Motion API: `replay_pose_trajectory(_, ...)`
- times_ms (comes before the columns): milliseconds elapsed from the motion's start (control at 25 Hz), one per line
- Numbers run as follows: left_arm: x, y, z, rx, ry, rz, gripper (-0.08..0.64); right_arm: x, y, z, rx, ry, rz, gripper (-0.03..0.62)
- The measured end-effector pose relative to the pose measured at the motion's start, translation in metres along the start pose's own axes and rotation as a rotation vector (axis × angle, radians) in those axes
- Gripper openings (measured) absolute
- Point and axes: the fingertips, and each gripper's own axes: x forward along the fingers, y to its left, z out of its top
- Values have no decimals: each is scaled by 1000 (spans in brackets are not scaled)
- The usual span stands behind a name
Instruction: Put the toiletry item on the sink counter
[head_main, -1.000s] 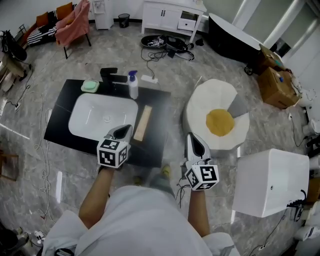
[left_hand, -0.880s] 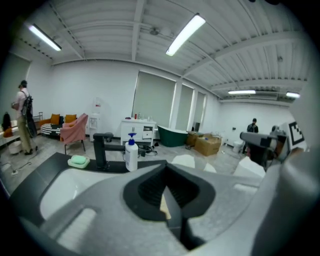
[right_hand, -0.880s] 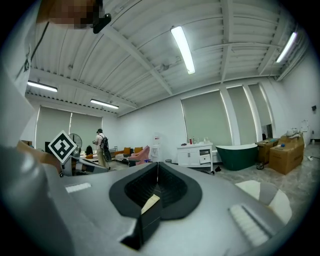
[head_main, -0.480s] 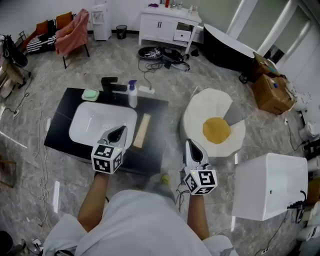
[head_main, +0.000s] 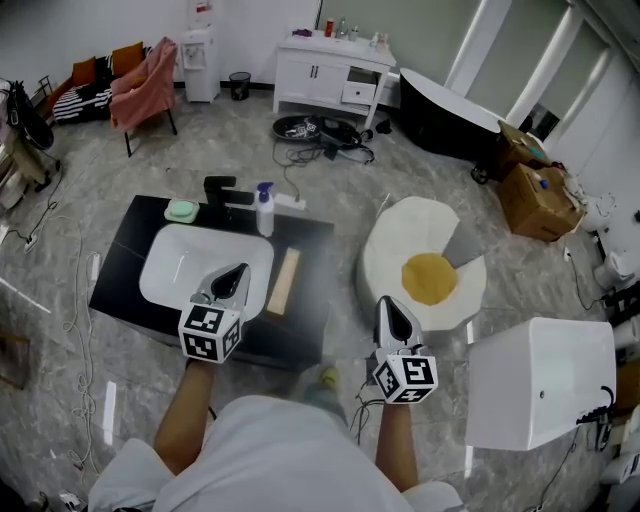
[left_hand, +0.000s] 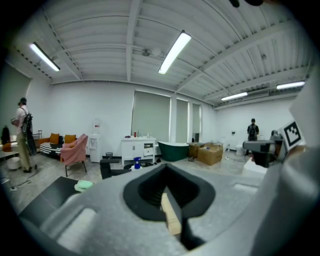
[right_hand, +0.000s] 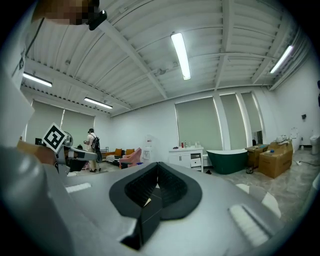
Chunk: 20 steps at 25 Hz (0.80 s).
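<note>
A white spray bottle with a blue top (head_main: 265, 208) stands at the back of the black sink counter (head_main: 125, 262), beside the black faucet (head_main: 222, 187). A green soap bar (head_main: 181, 210) lies at the back left corner. My left gripper (head_main: 237, 272) hovers over the right front part of the white basin (head_main: 180, 262), jaws together and holding nothing. My right gripper (head_main: 389, 303) hangs over the floor right of the counter, also shut and empty. In the left gripper view the bottle (left_hand: 136, 163) and soap (left_hand: 84, 185) show beyond the shut jaws.
A pale wooden strip (head_main: 284, 281) lies on the counter right of the basin. A white egg-shaped cushion with a yellow centre (head_main: 428, 262) sits on the floor at right, a white box (head_main: 540, 380) beyond it. Cables, a white cabinet (head_main: 330, 66) and a dark tub (head_main: 450, 100) stand further back.
The view has pulled back and up a little. Both grippers sit slightly lower in the frame, still shut; nothing on the counter has moved.
</note>
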Motion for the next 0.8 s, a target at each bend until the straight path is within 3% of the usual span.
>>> replay_pose_trajectory(800,-12,22,15,-29,-50,2,-2,-1,3,8,-16,-5,-76,4)
